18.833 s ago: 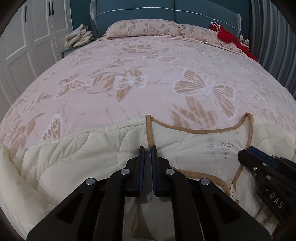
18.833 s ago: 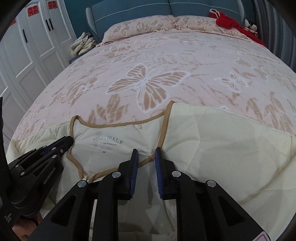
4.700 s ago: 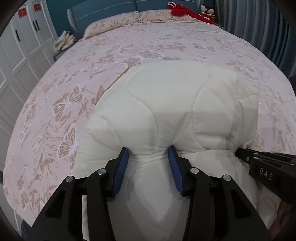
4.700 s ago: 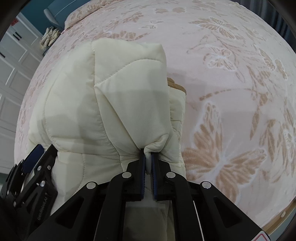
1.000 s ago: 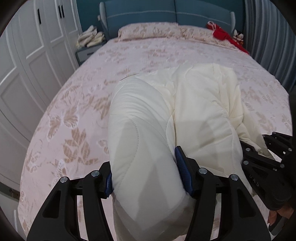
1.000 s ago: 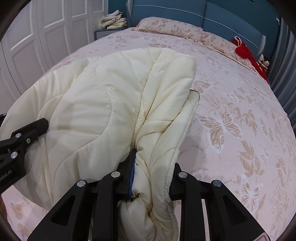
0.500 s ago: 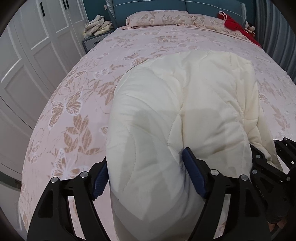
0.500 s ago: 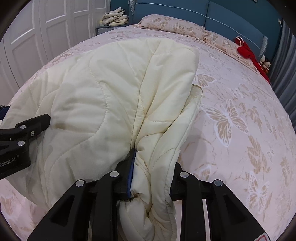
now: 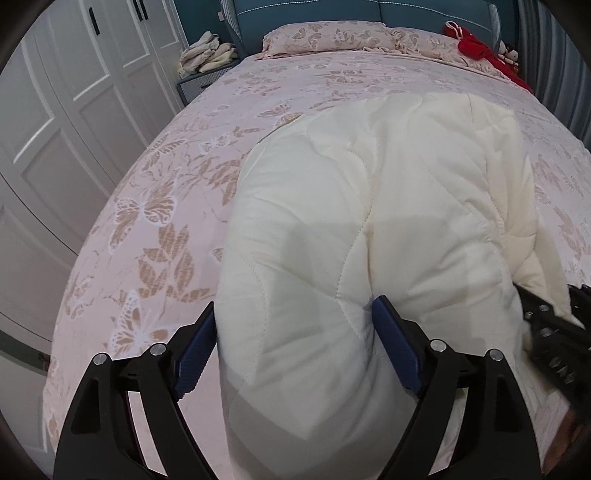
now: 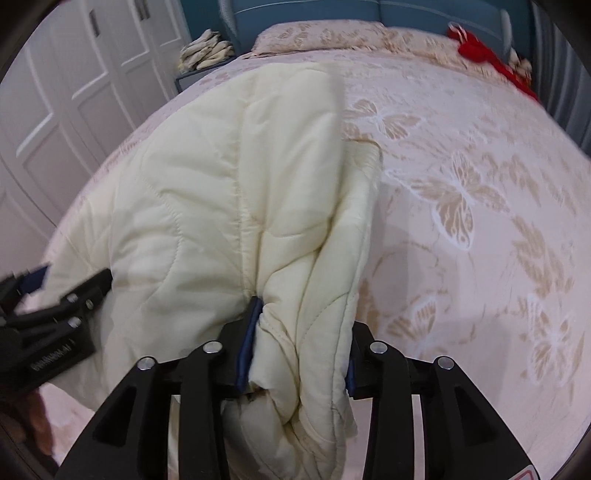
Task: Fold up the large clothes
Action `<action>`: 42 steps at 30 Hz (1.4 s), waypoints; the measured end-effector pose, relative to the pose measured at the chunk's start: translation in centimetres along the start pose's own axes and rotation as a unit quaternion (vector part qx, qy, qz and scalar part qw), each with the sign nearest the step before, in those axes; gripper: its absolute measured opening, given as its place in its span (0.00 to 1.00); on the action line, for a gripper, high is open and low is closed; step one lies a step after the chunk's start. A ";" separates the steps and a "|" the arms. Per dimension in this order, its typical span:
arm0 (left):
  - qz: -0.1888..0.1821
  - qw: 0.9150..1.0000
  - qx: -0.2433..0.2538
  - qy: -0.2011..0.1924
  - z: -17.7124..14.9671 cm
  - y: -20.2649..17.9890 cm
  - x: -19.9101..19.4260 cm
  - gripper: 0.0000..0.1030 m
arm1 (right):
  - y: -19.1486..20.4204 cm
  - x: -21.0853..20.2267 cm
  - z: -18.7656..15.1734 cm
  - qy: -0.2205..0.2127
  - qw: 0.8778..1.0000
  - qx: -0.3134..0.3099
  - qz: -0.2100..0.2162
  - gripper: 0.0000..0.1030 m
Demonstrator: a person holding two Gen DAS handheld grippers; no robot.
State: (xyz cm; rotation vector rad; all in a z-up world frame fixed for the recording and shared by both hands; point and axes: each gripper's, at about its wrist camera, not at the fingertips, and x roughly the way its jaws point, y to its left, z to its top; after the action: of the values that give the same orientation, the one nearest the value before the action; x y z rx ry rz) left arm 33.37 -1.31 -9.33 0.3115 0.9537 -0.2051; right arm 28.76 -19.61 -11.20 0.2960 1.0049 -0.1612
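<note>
Jacket: one cream quilted jacket (image 9: 373, 229), bundled into a thick roll, lying on the bed and hanging over its near edge toward you.
Left gripper (image 9: 295, 345): your two blue pads sit wide apart, with a fat fold bulging between them.
Right gripper (image 10: 301, 341): your two fingers are clamped on a bunched edge of the jacket.
Bed (image 9: 166, 206): one, pink butterfly cover, two pillows (image 9: 325, 35) at 12 o'clock.
Red cloth (image 9: 476, 46): one, at 1 o'clock.
Folded stack (image 9: 207, 55): one, at 11 o'clock.
</note>
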 end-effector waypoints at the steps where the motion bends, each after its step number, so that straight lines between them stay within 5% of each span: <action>1: 0.003 1.000 0.001 0.000 -0.1 0.0 -0.3 0.78 | -0.4 -0.4 -0.1 0.002 1.000 0.012 0.007 0.34; 13: 0.015 1.000 -0.009 -0.021 -0.9 0.5 -6.1 0.77 | -0.9 -8.8 -1.8 -0.040 0.999 0.005 -0.019 0.41; 22: 0.032 0.999 -0.023 -0.029 -2.4 0.7 -9.6 0.78 | 1.7 -12.9 -3.1 -0.053 0.997 -0.050 0.000 0.35; 25: 0.027 0.999 -0.035 -0.024 -4.3 1.3 -10.5 0.81 | 2.8 -12.7 -3.7 -0.046 0.996 -0.075 0.005 0.22; 31: 0.037 0.997 -0.058 0.022 -6.8 2.8 -8.3 0.81 | 2.7 -9.4 -3.6 -0.014 0.996 -0.083 -0.021 0.14; 42: 0.065 0.996 -0.038 0.039 -6.2 1.9 -4.4 0.84 | 1.8 -4.2 -3.8 0.041 0.993 -0.092 -0.064 0.14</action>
State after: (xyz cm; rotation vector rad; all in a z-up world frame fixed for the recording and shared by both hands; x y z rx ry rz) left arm 26.71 2.78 -8.68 0.3130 1.0125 -0.0371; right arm 24.00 -16.69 -9.24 0.0707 1.1117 -0.1727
